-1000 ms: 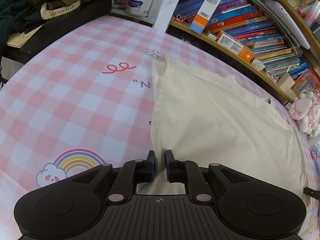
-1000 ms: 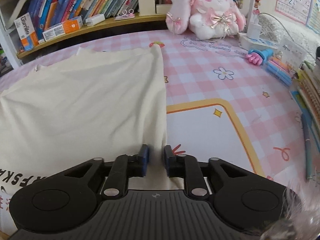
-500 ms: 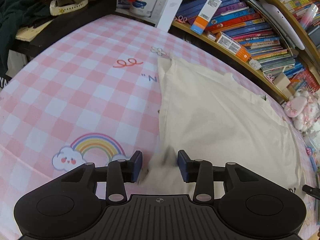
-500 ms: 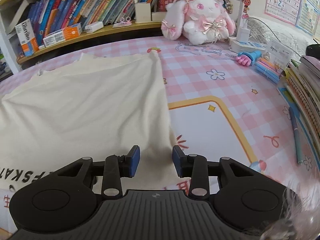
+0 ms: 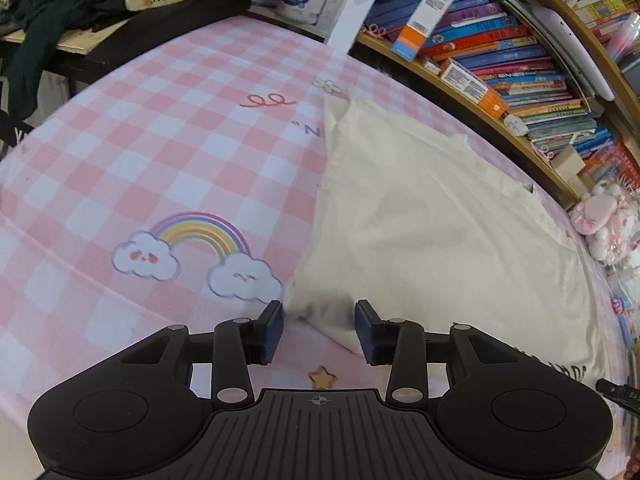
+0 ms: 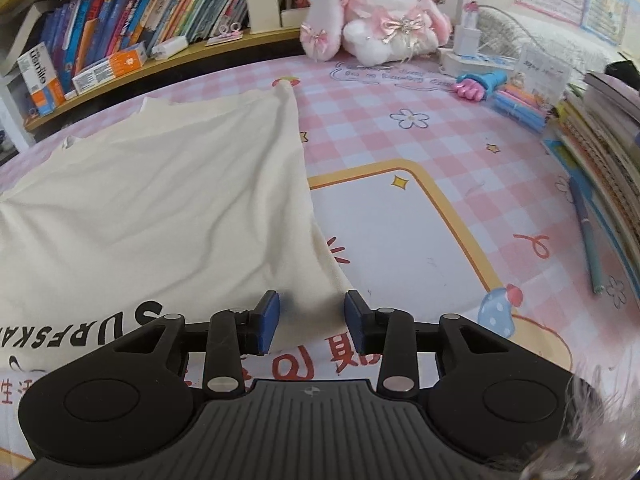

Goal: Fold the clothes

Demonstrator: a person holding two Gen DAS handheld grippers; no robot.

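Note:
A cream T-shirt (image 5: 432, 216) lies spread on the pink checked tabletop (image 5: 168, 128); black lettering (image 6: 132, 324) shows along its near hem. My left gripper (image 5: 320, 322) hovers over the shirt's near left corner. Its jaws are closing with the corner between the blue pads (image 5: 274, 330), and no pad presses the cloth. My right gripper (image 6: 312, 316) straddles the shirt's (image 6: 168, 208) right side edge near the hem. Its jaws are closing too, with a gap between the pads (image 6: 267, 320) and the fabric.
A curved shelf of books (image 5: 516, 64) runs behind the table. A pink plush rabbit (image 6: 380, 12) sits at the back. Pens and stacked books (image 6: 588, 128) line the right edge, with dark clothes (image 5: 60, 8) at the far left. A printed mat (image 6: 400, 232) lies right of the shirt.
Both grippers were shut on the shirt's near corners a second ago. They have let go, their jaws now stand apart, and both views have shifted slightly across the table.

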